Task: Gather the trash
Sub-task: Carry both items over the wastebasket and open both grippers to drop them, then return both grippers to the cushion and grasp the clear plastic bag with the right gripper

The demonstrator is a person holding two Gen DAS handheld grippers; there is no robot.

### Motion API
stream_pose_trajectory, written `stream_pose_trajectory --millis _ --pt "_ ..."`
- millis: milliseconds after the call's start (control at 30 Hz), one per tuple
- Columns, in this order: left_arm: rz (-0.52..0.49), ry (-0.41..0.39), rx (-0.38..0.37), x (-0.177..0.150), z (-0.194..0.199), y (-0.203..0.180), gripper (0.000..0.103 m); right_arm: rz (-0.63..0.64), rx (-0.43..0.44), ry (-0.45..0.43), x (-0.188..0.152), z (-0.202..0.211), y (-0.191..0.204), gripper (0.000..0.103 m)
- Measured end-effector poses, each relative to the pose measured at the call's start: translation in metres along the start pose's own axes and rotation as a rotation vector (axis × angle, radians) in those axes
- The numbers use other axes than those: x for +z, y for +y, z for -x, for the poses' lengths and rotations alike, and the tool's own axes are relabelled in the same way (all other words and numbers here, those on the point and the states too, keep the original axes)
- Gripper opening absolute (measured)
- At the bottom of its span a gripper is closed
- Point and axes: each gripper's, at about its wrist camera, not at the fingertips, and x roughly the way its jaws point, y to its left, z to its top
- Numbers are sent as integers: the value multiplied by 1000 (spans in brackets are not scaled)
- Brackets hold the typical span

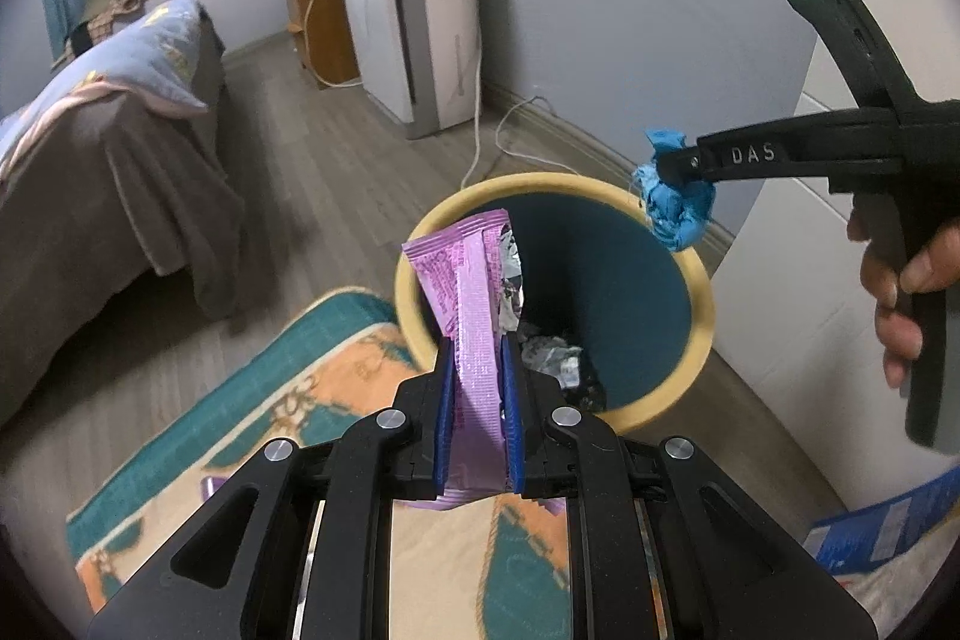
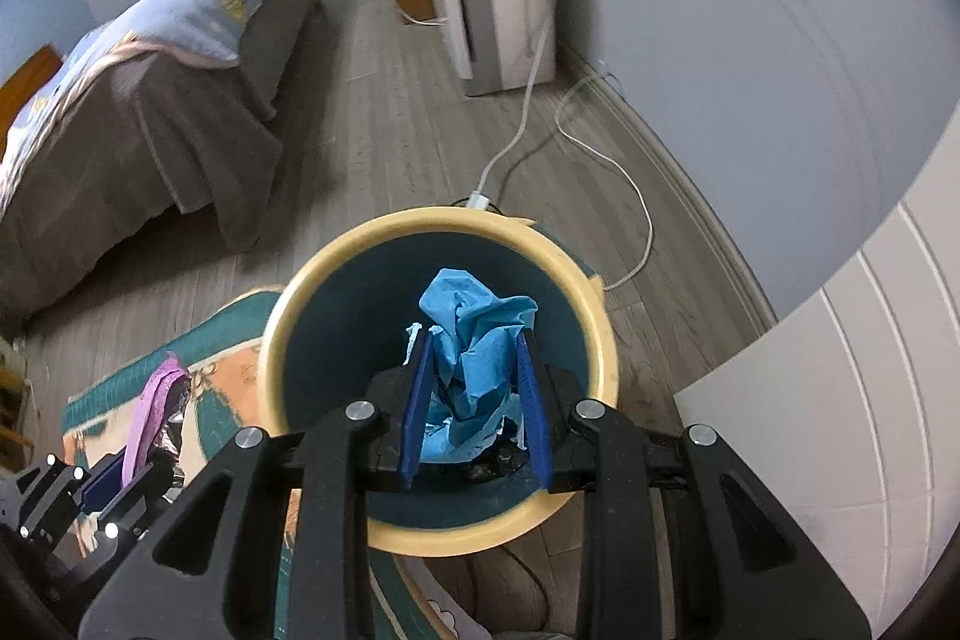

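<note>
We hold both claws over the bin (image 2: 441, 529) for dropping: left claw (image 1: 477, 370) clenched on the pink wrapper (image 1: 465, 280), right claw (image 2: 474, 370) on blue paper (image 2: 474, 334) at its centre, toward twelve o'clock.

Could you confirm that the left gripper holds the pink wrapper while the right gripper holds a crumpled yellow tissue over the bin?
Not quite: the crumpled tissue in the right gripper is blue, not yellow, as the right wrist view shows. The rest stands: the left gripper holds the pink wrapper, and the tissue hangs over the bin.
</note>
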Motion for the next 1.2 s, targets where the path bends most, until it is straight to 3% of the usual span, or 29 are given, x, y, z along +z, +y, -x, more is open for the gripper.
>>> stream_pose_trajectory --millis 167,367,500,567,633,767,933,1200 --pt "-36 20 -4 7 -21 -10 16 -34 -12 36 -4 -13 -8 27" --pt "-54 17 0 17 -42 -12 16 -32 18 2 -2 -11 -4 27" --pt "-98 8 32 22 -49 -16 27 -18 37 -23 -1 -12 1 28" --pt "-98 5 62 23 -49 -15 63 -6 43 -43 0 -10 5 35" --pt "-79 -22 60 22 -44 -10 74 10 48 -65 1 -9 10 56" --pt "-55 -29 58 18 -36 -1 86 31 45 -58 2 -11 18 65" --pt "0 -42 83 6 -11 19 94 56 52 -90 5 -1 30 98" --pt "127 -88 146 -22 59 67 97 138 14 -142 -3 30 67 97"
